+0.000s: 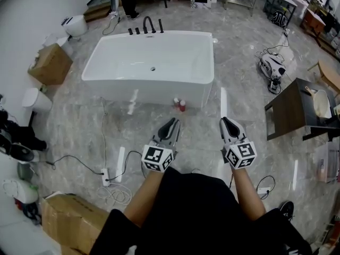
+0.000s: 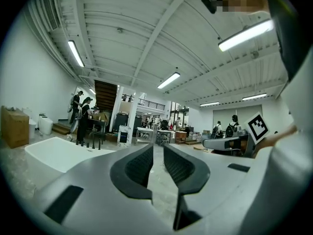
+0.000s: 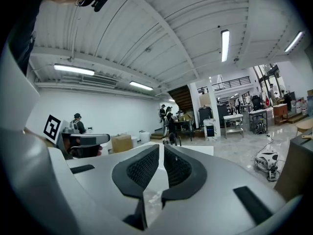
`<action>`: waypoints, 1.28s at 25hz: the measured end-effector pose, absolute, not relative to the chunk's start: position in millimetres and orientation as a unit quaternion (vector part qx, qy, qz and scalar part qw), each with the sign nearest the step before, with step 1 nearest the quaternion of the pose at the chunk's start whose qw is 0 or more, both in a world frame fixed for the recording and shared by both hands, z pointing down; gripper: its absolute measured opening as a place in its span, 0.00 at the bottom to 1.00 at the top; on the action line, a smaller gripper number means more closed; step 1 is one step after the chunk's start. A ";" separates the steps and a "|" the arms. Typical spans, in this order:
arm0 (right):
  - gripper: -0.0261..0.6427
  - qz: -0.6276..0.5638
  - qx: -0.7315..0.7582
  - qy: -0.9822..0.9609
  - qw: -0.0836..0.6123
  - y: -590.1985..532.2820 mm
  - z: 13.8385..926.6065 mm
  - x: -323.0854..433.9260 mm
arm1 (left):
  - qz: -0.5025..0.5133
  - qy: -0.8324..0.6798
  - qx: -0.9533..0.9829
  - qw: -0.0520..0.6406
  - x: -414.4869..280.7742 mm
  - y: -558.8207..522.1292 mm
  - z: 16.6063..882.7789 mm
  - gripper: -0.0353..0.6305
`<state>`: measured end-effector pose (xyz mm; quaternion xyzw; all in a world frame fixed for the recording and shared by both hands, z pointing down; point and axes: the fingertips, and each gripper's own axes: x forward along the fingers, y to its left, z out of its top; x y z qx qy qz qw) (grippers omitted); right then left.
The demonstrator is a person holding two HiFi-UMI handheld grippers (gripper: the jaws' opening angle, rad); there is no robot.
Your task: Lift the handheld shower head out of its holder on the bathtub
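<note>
A white freestanding bathtub (image 1: 159, 92) stands on the marble floor ahead of me. Black tap fittings (image 1: 146, 28) rise from its far rim; a slim upright piece (image 1: 161, 25) at their right end may be the shower head, too small to tell. Both grippers hover side by side well short of the tub's near wall, pointing at it. My left gripper (image 1: 172, 122) (image 2: 158, 148) has its jaws a crack apart with nothing between them. My right gripper (image 1: 225, 120) (image 3: 161, 148) is shut and empty. The tub (image 2: 54, 153) (image 3: 215, 151) shows past each pair of jaws.
Small red bottles (image 1: 180, 105) sit on the floor at the tub's near wall. A cardboard box (image 1: 50, 62) and a toilet (image 1: 74, 24) stand left; a dark table (image 1: 289, 108) stands right. A power strip (image 1: 106, 177) with cables lies near left. People stand behind the tub.
</note>
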<state>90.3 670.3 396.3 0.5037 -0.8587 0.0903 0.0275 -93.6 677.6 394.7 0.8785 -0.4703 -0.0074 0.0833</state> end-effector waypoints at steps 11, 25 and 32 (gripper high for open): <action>0.38 0.118 0.533 -0.836 0.047 663.6 417.6 114.3 | -0.002 -0.465 0.879 0.103 -88.7 672.0 409.8 0.44; 0.38 0.133 0.522 -0.841 0.036 661.6 432.0 123.8 | 0.004 -0.475 0.874 0.104 -81.0 663.0 413.7 0.46; 0.38 0.142 0.527 -0.837 0.044 649.4 446.3 131.4 | 0.006 -0.467 0.877 0.116 -70.0 642.1 428.8 0.46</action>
